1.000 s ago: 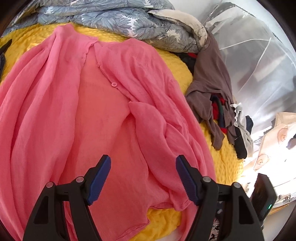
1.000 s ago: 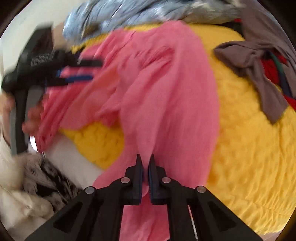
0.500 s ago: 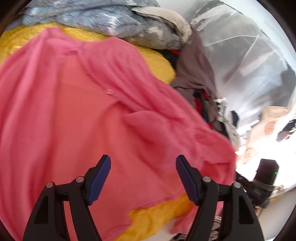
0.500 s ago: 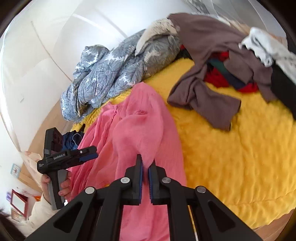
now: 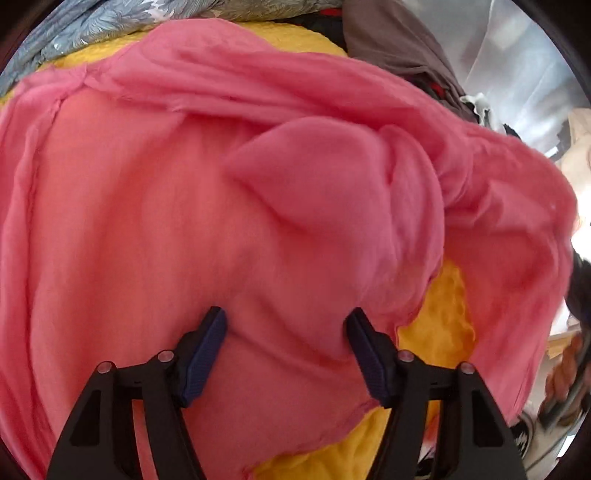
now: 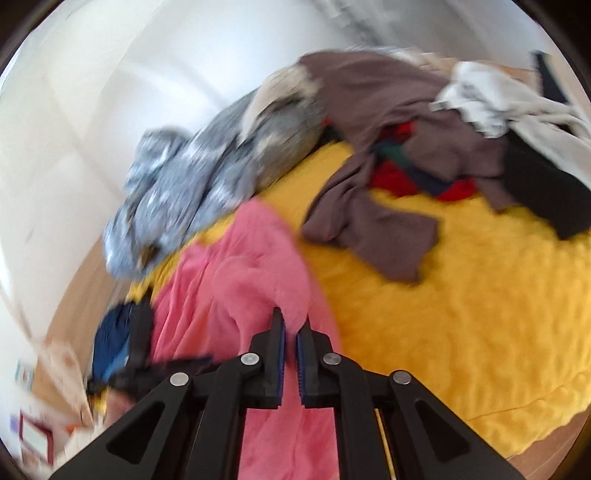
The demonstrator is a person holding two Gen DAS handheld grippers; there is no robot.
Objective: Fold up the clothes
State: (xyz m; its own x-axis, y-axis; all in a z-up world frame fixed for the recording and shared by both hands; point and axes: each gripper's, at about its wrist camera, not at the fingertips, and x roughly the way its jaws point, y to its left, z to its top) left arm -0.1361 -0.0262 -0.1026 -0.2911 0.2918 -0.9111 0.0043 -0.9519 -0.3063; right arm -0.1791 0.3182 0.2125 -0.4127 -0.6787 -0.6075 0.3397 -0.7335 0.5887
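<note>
From the left wrist camera, the pink shirt (image 5: pixel 229 206) fills most of the view, spread loosely over the yellow bedspread (image 5: pixel 447 314) with a rumpled fold rising in the middle and its right edge lifted. The left gripper (image 5: pixel 286 328) hangs over the shirt's lower part with its 2 blue-padded fingers wide apart; pink cloth lies in the gap between them, but the pads clasp nothing. A grey patterned quilt (image 5: pixel 74 33) and a brown garment (image 5: pixel 391 40) lie past the shirt's far edge.

From the right wrist camera, which is blurred, the right gripper (image 6: pixel 290 325) has its fingers drawn nearly together, with a bunch of the pink shirt (image 6: pixel 258 269) pinched between the tips and rising from them. The rest of the shirt runs down under the gripper and away to the left over the yellow bedspread (image 6: pixel 461 314). Further off lie the brown garment (image 6: pixel 380 221), the grey patterned quilt (image 6: pixel 184 184) and a white cloth (image 6: pixel 491 96).
</note>
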